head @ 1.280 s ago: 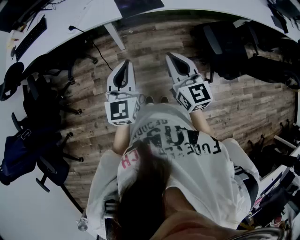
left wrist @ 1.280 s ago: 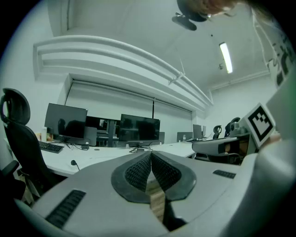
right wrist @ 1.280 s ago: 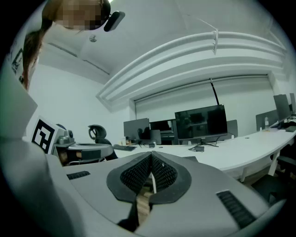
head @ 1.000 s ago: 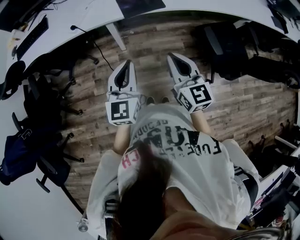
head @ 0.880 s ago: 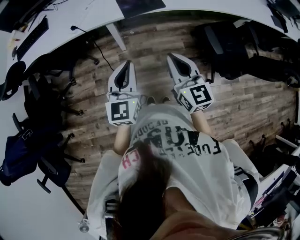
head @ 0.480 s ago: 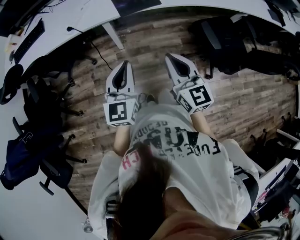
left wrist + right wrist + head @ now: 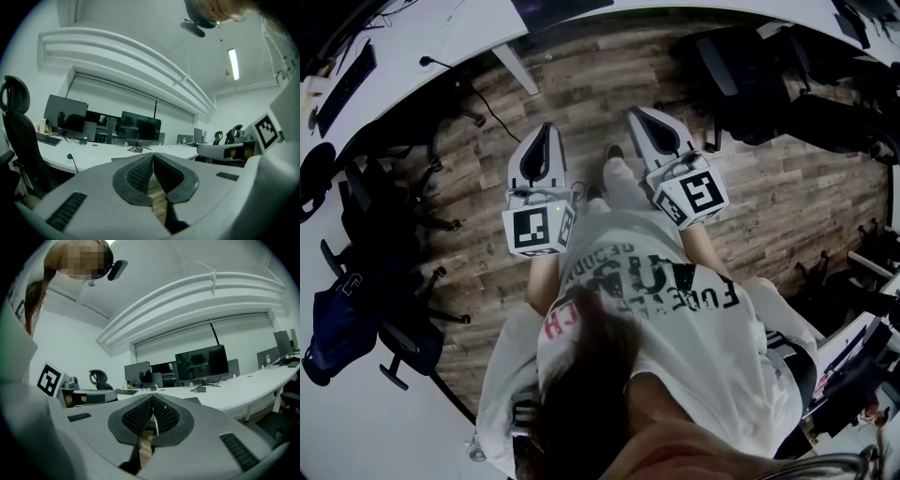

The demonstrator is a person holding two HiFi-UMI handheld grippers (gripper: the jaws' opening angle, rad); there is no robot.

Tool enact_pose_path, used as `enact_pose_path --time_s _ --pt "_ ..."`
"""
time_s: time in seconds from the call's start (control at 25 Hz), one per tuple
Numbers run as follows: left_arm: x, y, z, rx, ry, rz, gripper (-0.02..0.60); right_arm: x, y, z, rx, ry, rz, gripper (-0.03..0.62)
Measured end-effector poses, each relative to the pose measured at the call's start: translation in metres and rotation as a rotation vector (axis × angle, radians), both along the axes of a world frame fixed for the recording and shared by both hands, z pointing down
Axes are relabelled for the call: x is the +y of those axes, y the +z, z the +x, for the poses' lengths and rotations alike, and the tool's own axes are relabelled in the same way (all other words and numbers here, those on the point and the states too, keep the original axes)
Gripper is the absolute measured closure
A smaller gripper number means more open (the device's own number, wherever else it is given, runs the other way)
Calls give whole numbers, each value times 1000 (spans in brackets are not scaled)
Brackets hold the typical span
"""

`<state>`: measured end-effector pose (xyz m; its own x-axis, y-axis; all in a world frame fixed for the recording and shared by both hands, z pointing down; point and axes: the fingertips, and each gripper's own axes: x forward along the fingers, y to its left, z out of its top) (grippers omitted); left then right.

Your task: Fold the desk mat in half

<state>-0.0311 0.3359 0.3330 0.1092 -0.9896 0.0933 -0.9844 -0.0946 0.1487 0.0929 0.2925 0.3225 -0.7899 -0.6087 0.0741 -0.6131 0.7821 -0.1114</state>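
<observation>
A dark desk mat (image 7: 553,9) lies flat on the curved white desk (image 7: 441,33) at the top edge of the head view, mostly cut off by the frame. My left gripper (image 7: 546,127) and right gripper (image 7: 634,112) are held side by side over the wooden floor, pointing level at the desk and well short of it. Both are shut with nothing between the pads. In the left gripper view the gripper (image 7: 153,154) has its jaws closed together, and the right gripper (image 7: 153,395) shows the same in its own view.
Black office chairs (image 7: 384,216) stand at the left, and another dark chair (image 7: 741,84) at the right. A keyboard (image 7: 342,84) and monitors (image 7: 65,115) sit on the desk. A desk leg (image 7: 511,67) and a cable (image 7: 492,103) stand ahead.
The person's leg has stepped forward between the two grippers, and the desk edge sits a little nearer. Both grippers stay shut and keep their pose.
</observation>
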Motion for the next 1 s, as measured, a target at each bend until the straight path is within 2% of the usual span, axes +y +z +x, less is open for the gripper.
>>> enact_pose_path --time_s 0.36,0.64,1.0 --pt "-63 3 -8 14 -54 -10 577 -73 9 -2 23 -45 -37 594" --pt "-121 -12 -10 45 -121 34 577 -136 4 3 23 -78 -33 594" --pt "-152 -12 -15 56 -202 41 577 -182 8 12 33 -104 -44 594"
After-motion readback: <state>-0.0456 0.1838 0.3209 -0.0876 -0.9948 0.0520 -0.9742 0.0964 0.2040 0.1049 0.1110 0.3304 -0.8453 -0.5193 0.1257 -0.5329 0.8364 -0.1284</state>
